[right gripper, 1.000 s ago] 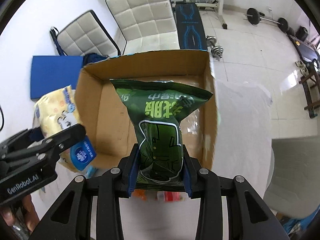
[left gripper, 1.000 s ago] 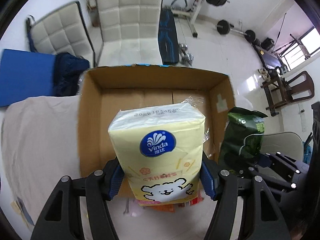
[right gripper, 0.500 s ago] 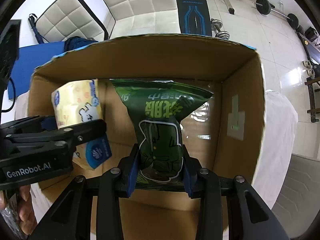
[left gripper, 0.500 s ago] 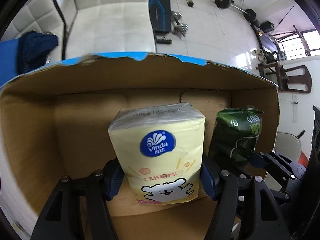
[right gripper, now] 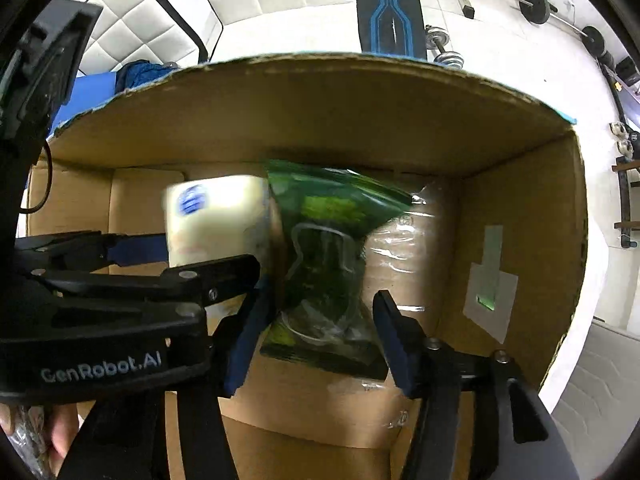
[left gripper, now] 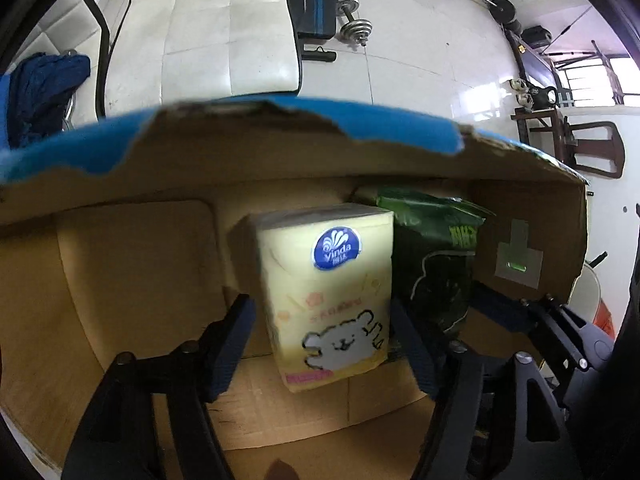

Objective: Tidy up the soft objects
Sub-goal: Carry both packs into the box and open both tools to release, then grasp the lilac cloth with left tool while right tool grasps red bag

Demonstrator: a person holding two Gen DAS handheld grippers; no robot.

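Inside the cardboard box (left gripper: 120, 280), the tissue pack (left gripper: 328, 296) and the green snack bag (right gripper: 324, 260) are set side by side. Both are judged light and squashy, best gripped low at the sides. The left hand-held gripper (left gripper: 324, 344) and right hand-held gripper (right gripper: 320, 340) are spread, released.

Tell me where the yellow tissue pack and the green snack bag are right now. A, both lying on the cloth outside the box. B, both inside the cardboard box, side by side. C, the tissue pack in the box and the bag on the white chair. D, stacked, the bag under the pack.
B: the yellow tissue pack and green snack bag stand side by side within the cardboard box walls, each between opened fingers.
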